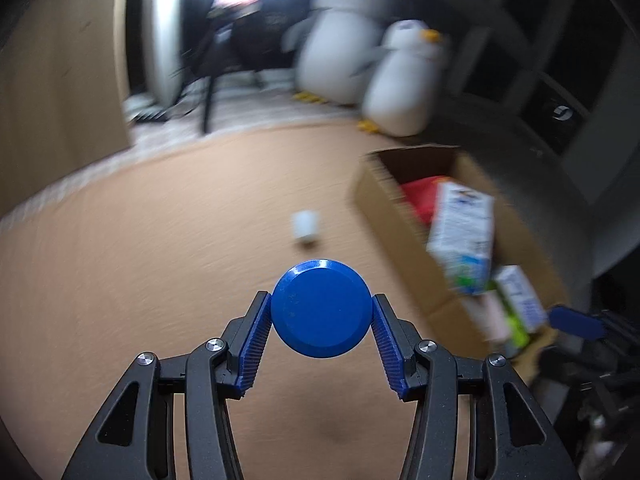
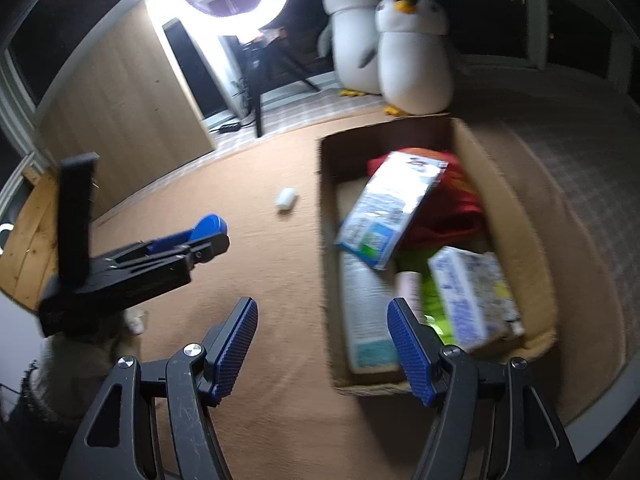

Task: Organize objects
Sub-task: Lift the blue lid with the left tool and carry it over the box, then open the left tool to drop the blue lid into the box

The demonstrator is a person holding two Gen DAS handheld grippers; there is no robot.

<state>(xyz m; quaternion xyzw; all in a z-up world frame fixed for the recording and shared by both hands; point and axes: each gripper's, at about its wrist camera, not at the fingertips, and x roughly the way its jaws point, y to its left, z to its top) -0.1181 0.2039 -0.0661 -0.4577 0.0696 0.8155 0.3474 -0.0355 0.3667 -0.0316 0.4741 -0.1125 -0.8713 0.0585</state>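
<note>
Left tool (image 1: 321, 312) clenched on round blue plastic lid (image 1: 321, 308), mid-carry. Right tool (image 2: 322, 344) released, empty. Next, likely: swing toward brown cardboard box (image 1: 404, 256), frame right, then drop.

cartons (image 2: 390, 210) in box (image 2: 536, 216) (bottle (image 2: 286, 199) left)

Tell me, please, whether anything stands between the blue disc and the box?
Nothing visible does: the left gripper holds the blue disc above bare mat, and the box lies open to its right.
</note>
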